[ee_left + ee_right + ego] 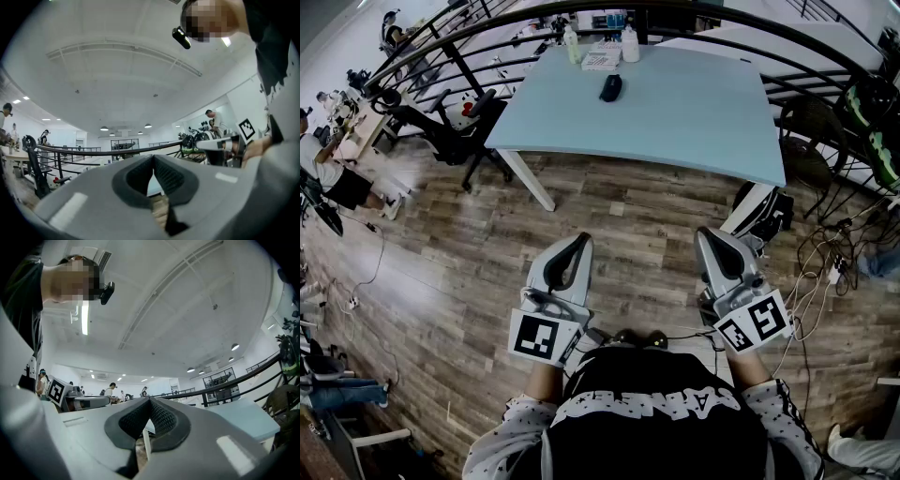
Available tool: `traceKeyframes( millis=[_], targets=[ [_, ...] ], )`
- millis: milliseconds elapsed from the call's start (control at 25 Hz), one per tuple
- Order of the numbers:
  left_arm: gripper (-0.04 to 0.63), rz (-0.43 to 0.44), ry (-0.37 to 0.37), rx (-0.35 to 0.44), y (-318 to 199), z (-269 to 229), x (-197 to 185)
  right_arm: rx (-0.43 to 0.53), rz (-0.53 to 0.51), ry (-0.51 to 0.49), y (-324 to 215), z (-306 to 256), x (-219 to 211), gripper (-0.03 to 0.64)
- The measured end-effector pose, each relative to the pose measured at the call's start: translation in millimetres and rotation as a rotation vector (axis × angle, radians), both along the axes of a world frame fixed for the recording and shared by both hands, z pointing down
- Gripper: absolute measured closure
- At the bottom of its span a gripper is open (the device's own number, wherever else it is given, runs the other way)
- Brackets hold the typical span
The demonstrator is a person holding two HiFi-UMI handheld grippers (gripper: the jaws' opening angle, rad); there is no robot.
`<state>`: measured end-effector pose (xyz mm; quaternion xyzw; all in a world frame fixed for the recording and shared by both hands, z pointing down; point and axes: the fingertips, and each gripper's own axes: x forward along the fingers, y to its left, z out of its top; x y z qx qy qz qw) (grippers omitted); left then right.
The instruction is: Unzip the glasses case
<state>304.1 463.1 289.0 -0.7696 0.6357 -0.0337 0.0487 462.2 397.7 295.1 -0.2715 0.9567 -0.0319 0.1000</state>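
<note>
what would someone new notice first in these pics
The left gripper and right gripper dominate the near middle of the head view, both shut and empty, held over the wood floor. Beyond them stands a pale blue table, with the dark glasses case lying untouched near its far edge and bottles just behind it.

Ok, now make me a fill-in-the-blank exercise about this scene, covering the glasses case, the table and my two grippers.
1. The dark glasses case lies ____ the light blue table.
2. The jaws of the left gripper are ____.
3. Between the jaws of the right gripper there is ____.
4. Both grippers hover over the ____ floor, short of the table.

Missing words: on; shut; nothing; wooden
</note>
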Motion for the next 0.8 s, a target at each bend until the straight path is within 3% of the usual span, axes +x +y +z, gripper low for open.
traceKeyframes(
  millis=[800],
  targets=[
    [0.595,-0.047,-0.002,-0.016,7.6,5.3,25.3,-0.010,0.034,0.008,-5.3,11.4,36.2,0.617]
  ],
)
